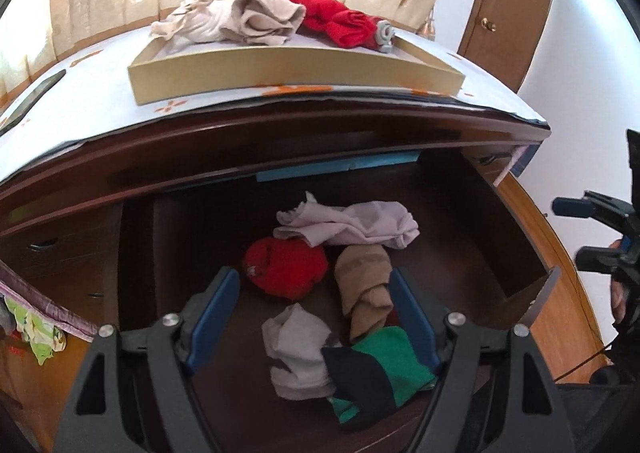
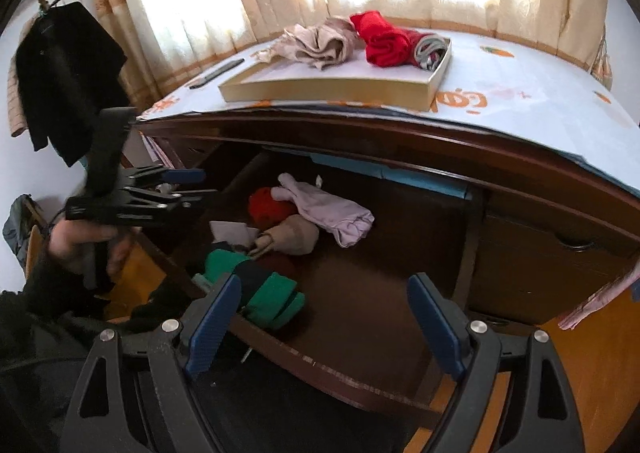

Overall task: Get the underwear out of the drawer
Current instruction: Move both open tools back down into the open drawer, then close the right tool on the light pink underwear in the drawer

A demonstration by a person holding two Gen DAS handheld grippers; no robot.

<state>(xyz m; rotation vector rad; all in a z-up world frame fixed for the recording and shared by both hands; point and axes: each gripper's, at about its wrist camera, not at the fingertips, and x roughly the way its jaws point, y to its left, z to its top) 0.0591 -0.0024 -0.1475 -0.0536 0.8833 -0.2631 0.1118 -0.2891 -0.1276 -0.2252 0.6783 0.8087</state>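
The wooden drawer stands pulled out and holds several garments. These are a pale lilac piece at the back, a red bundle, a tan roll, a white-grey piece and a green-and-navy piece at the front. My left gripper hangs open above them, gripping nothing, with the tan roll close by its right finger. My right gripper is open and empty over the drawer's front edge, right of the green piece. A hand holds the left gripper at the drawer's left side.
On the dresser top a shallow cardboard tray holds beige and red garments and a grey roll. A dark flat object lies beside it. A black jacket hangs at the left. A wooden door stands at the right.
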